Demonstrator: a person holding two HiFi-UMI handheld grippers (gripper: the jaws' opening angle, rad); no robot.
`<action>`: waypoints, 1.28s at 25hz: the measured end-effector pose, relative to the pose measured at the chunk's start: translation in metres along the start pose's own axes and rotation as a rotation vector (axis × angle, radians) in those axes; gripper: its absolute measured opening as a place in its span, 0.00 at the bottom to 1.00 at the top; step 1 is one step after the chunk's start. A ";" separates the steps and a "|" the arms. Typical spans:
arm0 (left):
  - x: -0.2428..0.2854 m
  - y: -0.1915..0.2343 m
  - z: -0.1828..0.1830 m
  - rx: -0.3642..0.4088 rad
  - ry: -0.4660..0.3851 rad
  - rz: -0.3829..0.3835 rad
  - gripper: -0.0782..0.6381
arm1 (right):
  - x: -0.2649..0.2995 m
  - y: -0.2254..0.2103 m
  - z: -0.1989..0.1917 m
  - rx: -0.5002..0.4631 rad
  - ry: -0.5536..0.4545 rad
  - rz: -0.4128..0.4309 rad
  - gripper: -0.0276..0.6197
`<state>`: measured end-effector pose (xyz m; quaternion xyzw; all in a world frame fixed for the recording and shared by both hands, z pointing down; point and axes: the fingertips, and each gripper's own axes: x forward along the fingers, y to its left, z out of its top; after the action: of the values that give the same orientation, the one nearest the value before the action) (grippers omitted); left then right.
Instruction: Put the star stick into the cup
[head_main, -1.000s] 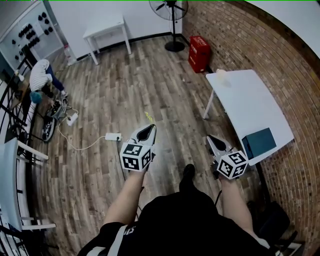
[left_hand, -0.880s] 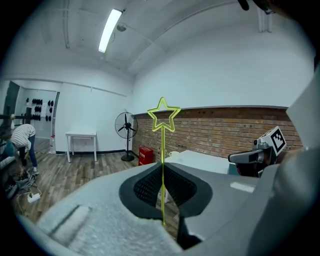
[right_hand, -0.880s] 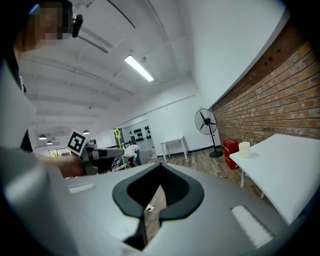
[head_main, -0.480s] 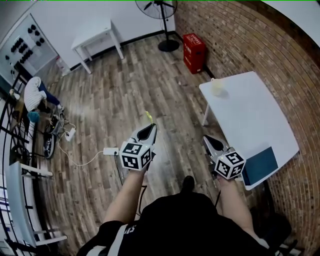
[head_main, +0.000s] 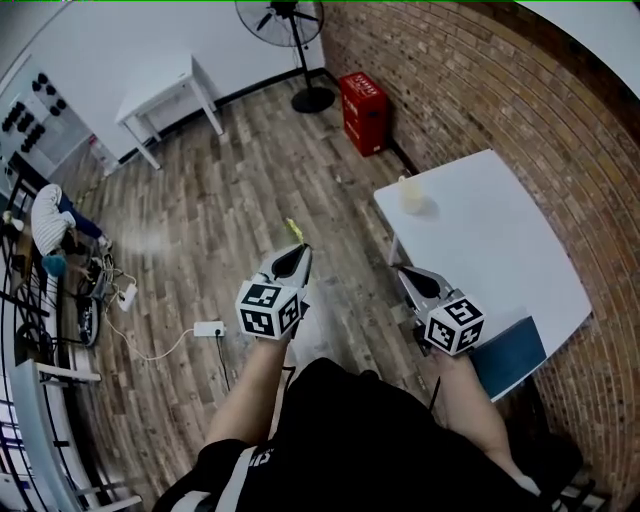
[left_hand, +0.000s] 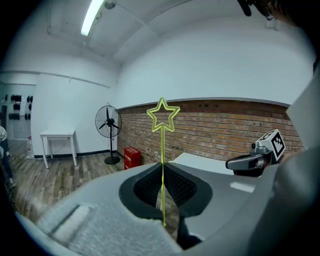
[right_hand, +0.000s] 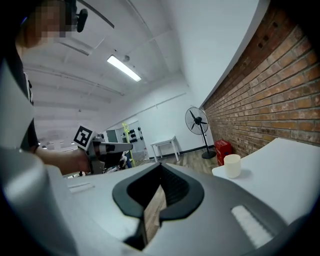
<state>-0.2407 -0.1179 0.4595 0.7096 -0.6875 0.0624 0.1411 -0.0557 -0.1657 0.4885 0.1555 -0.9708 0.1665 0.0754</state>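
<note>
A thin yellow-green star stick (left_hand: 162, 150) stands upright between the jaws of my left gripper (left_hand: 162, 167), which is shut on it. From the head view its star tip (head_main: 295, 231) pokes out past the left gripper (head_main: 299, 252) over the wooden floor. A small cream cup (head_main: 410, 193) stands at the near corner of the white table (head_main: 490, 250), ahead and to the right. The right gripper view shows the cup (right_hand: 232, 165) upright on the table (right_hand: 285, 165). My right gripper (head_main: 403, 270) is shut and holds nothing, close to the table's left edge.
A dark teal box (head_main: 510, 355) lies on the table's near end. A red crate (head_main: 363, 98) and a standing fan (head_main: 285, 15) are by the brick wall. A small white table (head_main: 160, 95) is at the far wall. A power strip (head_main: 208, 328) with cable lies on the floor, left.
The view has shifted: the white table and cup now sit closer and more central. Both grippers hold the same pose, the left still shut on the star stick.
</note>
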 end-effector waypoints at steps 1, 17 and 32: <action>0.009 0.003 0.000 -0.004 0.001 -0.007 0.13 | 0.005 -0.006 0.000 0.000 0.008 -0.006 0.04; 0.236 0.132 0.049 -0.002 0.028 -0.160 0.13 | 0.164 -0.151 0.059 0.025 0.030 -0.178 0.04; 0.351 0.142 0.067 -0.024 0.074 -0.296 0.13 | 0.186 -0.244 0.089 0.102 0.002 -0.359 0.04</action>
<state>-0.3726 -0.4756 0.5113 0.7986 -0.5705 0.0590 0.1825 -0.1593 -0.4667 0.5151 0.3296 -0.9177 0.1994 0.0968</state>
